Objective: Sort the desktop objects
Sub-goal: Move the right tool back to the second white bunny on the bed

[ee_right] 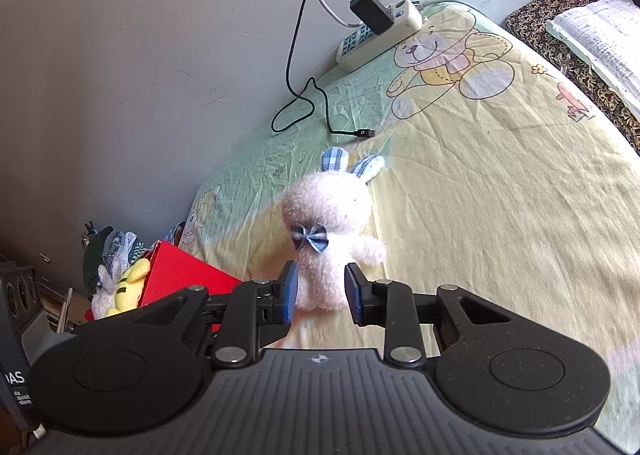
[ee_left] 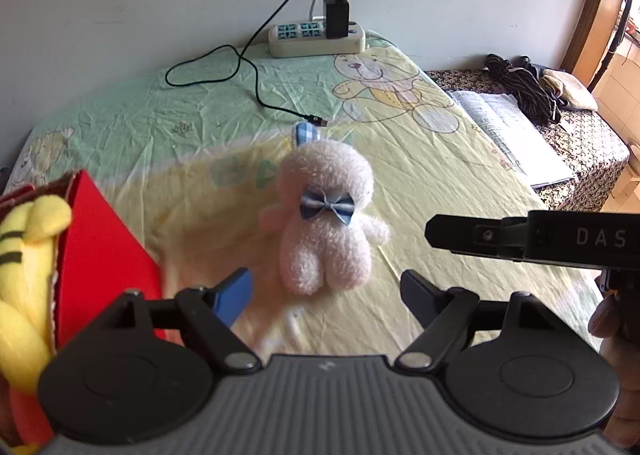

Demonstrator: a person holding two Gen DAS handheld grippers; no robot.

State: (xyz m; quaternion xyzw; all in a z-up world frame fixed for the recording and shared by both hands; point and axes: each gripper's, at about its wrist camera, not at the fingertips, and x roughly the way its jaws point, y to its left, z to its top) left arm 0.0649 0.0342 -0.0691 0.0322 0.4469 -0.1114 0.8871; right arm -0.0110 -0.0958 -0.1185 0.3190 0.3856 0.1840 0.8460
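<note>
right wrist alone shows right tongs half-closed around pink bunny; left tongs apart.

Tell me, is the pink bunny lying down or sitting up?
Lying down. The pink bunny lies flat on its back on the bedsheet, bow tie facing up, ears pointing toward the wall.

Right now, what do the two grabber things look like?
Both are black plastic. Each has a ribbed grey-black base, two round discs, silver bolts, and jointed black links ending in blue pads. The left gripper and right gripper look alike. The right gripper's side has white letters "DAS" in the left wrist view.
</note>
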